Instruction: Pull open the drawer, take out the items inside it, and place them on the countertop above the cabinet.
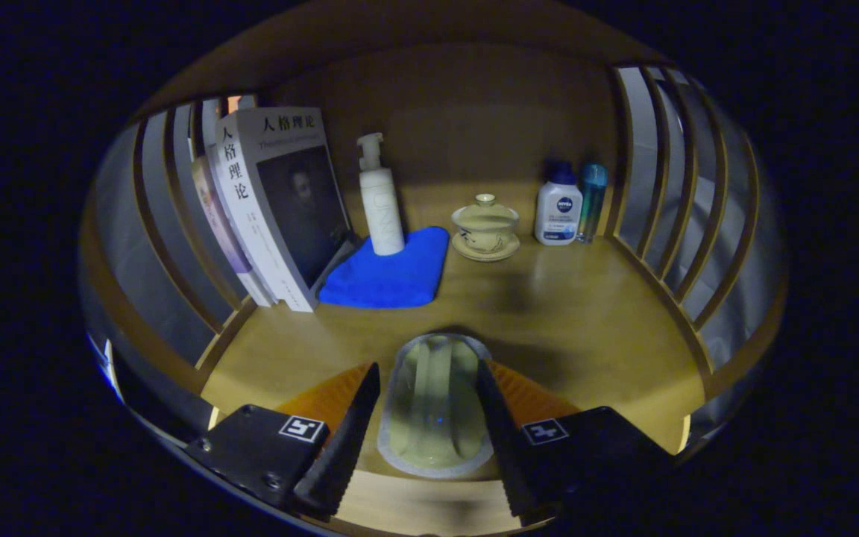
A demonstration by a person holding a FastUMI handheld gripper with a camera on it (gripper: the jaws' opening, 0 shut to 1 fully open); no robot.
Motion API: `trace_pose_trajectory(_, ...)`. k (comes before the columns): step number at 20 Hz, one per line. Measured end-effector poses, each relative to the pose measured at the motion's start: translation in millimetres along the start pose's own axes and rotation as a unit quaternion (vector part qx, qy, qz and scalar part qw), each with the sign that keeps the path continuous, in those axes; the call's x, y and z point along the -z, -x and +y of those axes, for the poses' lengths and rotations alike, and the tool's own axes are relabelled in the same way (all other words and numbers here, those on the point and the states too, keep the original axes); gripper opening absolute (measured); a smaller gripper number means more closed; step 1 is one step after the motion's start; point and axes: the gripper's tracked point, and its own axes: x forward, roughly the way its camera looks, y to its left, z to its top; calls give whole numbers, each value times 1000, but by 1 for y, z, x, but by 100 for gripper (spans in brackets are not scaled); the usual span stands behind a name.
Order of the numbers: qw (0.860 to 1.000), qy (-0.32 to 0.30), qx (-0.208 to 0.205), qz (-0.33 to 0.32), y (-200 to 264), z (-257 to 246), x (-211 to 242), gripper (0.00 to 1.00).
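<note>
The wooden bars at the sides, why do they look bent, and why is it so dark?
In the gripper view the fisheye lens curves the wooden bars; the light is dim, and the tool, holding a clear packet, casts a soft shadow on the countertop.

- A wooden countertop (pixel 586 328) is bounded by slatted sides and a plain back.
- Books (pixel 273 201) are leaned upright at one side.
- A blue cloth (pixel 392 276) is spread beside them, with a pump bottle (pixel 380 198) stood on it.
- A lidded cup (pixel 485 227) on its saucer is set further along.
- Two bottles (pixel 570 205) are placed in the far corner.
- A pale pouch (pixel 435 406) is seen between the gripper (pixel 429 418) fingers, which are touching its sides.
</note>
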Motion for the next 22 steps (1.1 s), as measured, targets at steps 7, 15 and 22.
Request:
trace_pose_trajectory(7, 989, 52, -24, -134, 67, 20, 3, 79)
trace_pose_trajectory(15, 951, 86, -19, -297, 201, 41, 56, 98)
trace_pose_trajectory(22, 952, 16, -4, -306, 226, 10, 149, 100)
